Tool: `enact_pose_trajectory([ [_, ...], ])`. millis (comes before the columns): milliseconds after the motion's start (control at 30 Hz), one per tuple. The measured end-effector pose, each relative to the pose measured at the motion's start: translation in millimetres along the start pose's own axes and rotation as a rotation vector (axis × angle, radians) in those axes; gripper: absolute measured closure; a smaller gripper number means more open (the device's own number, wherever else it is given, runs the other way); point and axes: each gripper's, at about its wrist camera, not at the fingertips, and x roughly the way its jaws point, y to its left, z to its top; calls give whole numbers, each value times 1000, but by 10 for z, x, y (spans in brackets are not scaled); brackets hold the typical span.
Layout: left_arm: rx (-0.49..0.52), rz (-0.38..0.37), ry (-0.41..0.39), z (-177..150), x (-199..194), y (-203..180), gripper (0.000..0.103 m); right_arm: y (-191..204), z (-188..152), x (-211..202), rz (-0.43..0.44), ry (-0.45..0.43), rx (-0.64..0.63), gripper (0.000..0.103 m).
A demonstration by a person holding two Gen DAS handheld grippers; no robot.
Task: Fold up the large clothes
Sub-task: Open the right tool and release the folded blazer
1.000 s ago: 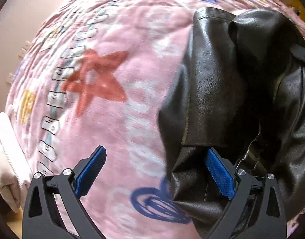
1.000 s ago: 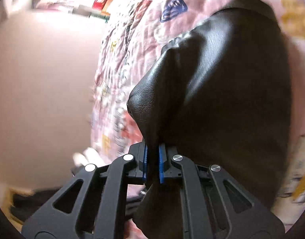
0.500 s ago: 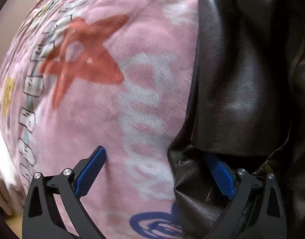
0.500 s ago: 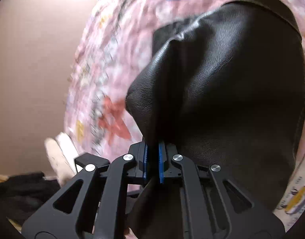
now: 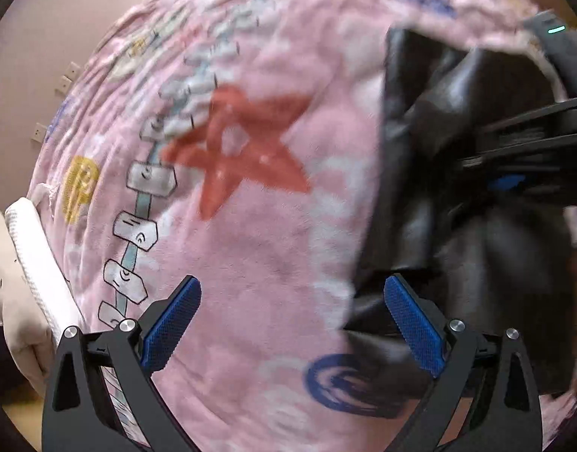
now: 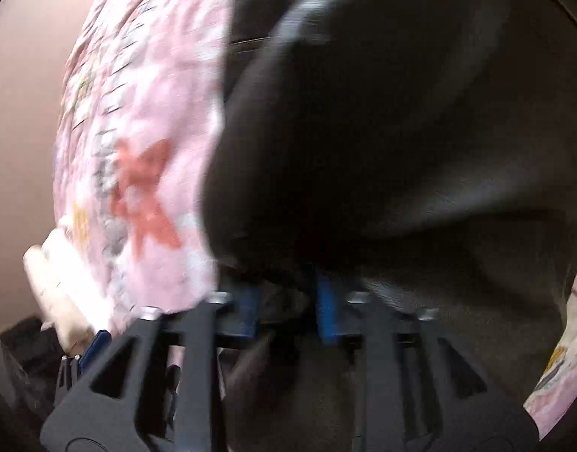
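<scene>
A black leather jacket [image 5: 431, 173] lies bunched on a pink patterned blanket [image 5: 250, 226]. It fills most of the right wrist view [image 6: 401, 132]. My left gripper [image 5: 292, 320] is open and empty above the blanket, its right pad beside the jacket's left edge. My right gripper [image 6: 288, 301] shows its blue pads parted, with the jacket's fold lying over and between them; the view is blurred. The right gripper also shows in the left wrist view [image 5: 533, 150], over the jacket.
A white cushion or towel [image 5: 32, 263] lies at the blanket's left edge. A beige wall [image 5: 43, 37] with sockets stands behind. Dark clothing [image 6: 20, 358] lies low at the left in the right wrist view.
My right gripper's pads have parted from their tight pinch on the jacket fold, and it has lowered toward the bed. My left gripper has pulled back from the jacket edge, still open.
</scene>
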Motion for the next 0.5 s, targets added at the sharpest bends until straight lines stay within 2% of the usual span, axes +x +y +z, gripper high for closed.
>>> enact_pose_trajectory([
  [33, 2, -6, -22, -13, -164, -133, 8, 57, 16, -72, 54, 24, -22, 22],
  [67, 3, 2, -40, 35, -271, -244, 8, 142, 14, -218, 89, 27, -59, 17],
  [167, 12, 6, -64, 170, -571, -582, 8, 283, 19, -742, 33, -74, -155, 15],
  [267, 24, -22, -40, 227, -646, -932, 8, 203, 94, -1216, 52, -145, -150, 15],
  [333, 19, -32, -15, 179, -617, -1113, 8, 161, 155, -1417, 6, -176, -188, 15],
  [400, 21, -1, 9, 134, -480, -1218, 8, 115, 174, -1463, -42, -164, -224, 15],
  [467, 20, 77, 45, 45, -285, -1317, 8, -87, 105, -1397, -97, -84, -231, 15],
  [500, 12, 90, 56, -3, -212, -1300, 7, -180, 68, -1295, -133, -49, -232, 15],
])
